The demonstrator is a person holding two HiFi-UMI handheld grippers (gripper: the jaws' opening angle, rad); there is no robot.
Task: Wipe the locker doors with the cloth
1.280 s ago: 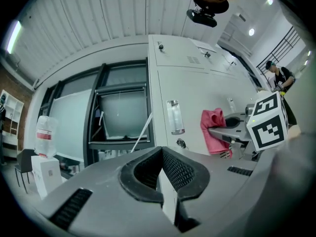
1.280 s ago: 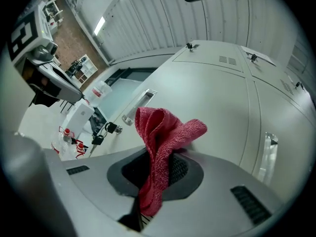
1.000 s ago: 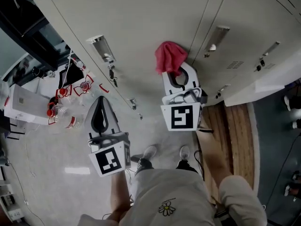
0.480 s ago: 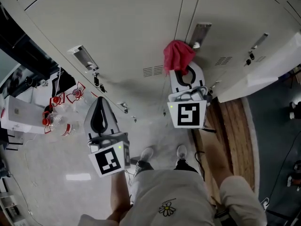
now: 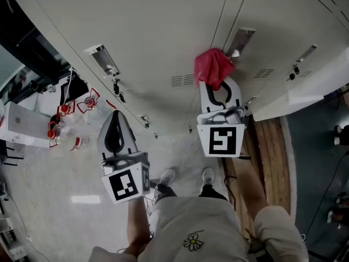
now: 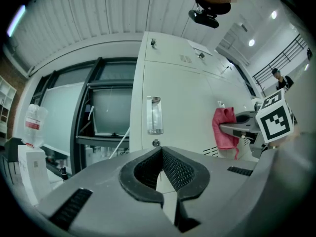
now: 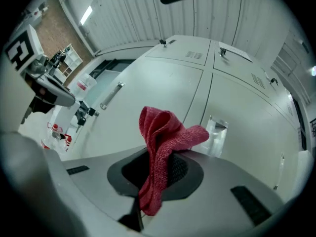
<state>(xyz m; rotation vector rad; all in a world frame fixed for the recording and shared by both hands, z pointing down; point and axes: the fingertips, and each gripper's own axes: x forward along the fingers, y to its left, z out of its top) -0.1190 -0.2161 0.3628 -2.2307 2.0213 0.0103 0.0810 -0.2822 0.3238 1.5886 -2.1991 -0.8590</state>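
Observation:
My right gripper (image 5: pixel 217 84) is shut on a red cloth (image 5: pixel 214 67), whose bunched end is held up at the pale locker door (image 5: pixel 163 31) next to a metal handle (image 5: pixel 240 40). From the right gripper view, the cloth (image 7: pixel 160 147) hangs out of the closed jaws in front of the locker doors (image 7: pixel 168 83). My left gripper (image 5: pixel 115 127) is shut and empty, lower and to the left, away from the doors. The left gripper view shows the red cloth (image 6: pixel 224 130) and the right gripper (image 6: pixel 247 130) off to the right.
Locker handles (image 5: pixel 103 59) and small locks (image 5: pixel 117 86) stick out from the doors. Bottles with red labels (image 5: pixel 68 138) and a white box (image 5: pixel 24 124) lie at the left. A wooden bench (image 5: pixel 270 162) runs along the right. The person's shoes (image 5: pixel 163 179) stand on the grey floor.
The right gripper with the red cloth has shifted right across the door toward the metal handle. The left gripper has stayed almost still.

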